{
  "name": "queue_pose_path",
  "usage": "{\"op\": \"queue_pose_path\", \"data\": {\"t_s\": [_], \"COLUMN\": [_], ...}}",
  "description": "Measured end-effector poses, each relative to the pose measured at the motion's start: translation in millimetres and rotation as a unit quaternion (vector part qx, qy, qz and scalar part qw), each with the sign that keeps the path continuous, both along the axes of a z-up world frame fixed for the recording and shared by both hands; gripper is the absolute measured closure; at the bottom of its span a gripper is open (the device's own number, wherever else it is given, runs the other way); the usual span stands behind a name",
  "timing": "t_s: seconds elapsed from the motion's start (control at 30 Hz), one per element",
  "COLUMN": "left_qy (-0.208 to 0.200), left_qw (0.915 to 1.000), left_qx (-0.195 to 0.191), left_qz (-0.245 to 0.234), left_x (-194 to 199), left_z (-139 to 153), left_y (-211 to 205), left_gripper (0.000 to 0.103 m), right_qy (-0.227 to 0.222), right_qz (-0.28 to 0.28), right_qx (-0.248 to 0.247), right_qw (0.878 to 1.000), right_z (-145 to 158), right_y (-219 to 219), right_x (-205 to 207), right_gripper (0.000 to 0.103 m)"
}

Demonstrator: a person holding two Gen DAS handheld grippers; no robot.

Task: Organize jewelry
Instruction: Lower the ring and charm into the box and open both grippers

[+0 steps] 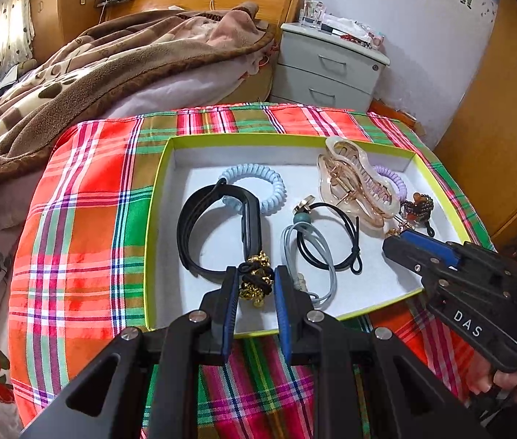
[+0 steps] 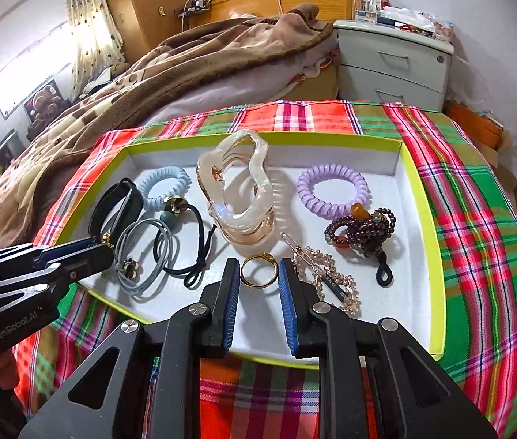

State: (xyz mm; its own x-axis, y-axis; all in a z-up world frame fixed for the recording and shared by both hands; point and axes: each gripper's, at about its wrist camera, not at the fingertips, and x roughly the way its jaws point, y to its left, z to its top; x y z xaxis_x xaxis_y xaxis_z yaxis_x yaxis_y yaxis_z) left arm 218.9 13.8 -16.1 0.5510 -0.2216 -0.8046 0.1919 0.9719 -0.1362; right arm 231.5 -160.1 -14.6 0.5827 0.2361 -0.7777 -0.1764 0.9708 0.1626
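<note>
A white tray with a lime rim point(image 1: 159, 168) point(image 2: 423, 197) lies on a plaid cloth and holds jewelry. My left gripper point(image 1: 256, 278) has its blue pads on either side of a gold-beaded black hair tie point(image 1: 256, 281) at the tray's near edge. My right gripper point(image 2: 259, 274) is open with a gold ring point(image 2: 258, 270) lying between its fingertips on the tray floor. Also in the tray: a clear hair claw point(image 2: 236, 190), a purple coil tie point(image 2: 331, 190), a blue coil tie point(image 1: 255, 190), a black band point(image 1: 200, 234), a dark bead bracelet point(image 2: 364, 230), a gold clip point(image 2: 328, 274).
The plaid cloth point(image 1: 86, 219) covers a raised surface beside a bed with a brown blanket point(image 1: 94, 69). A grey nightstand point(image 1: 328, 69) stands behind. Grey and black elastic cords point(image 2: 156, 252) lie in the tray between the two grippers.
</note>
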Motion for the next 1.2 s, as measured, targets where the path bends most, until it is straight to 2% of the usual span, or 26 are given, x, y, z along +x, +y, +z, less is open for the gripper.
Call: {"op": "queue_pose_path", "data": {"t_s": [0.7, 0.93, 1.2], "left_qy": [0.002, -0.001, -0.024], "left_qw": [1.0, 1.0, 0.9994], "left_qx": [-0.002, 0.0, 0.009], "left_qz": [0.002, 0.007, 0.023], "left_x": [1, -2, -22], "left_z": [0, 3, 17], "left_y": [0, 1, -1], "left_gripper": [0.076, 0.069, 0.063], "right_qy": [0.002, -0.009, -0.032], "right_qz": [-0.004, -0.009, -0.018], "right_qx": [0.003, 0.008, 0.009], "right_qw": [1.0, 1.0, 0.999], "right_z": [-1, 6, 23], "right_y": [1, -2, 1], "right_x": [2, -3, -25], "right_gripper": [0.08, 0.073, 0.067]}}
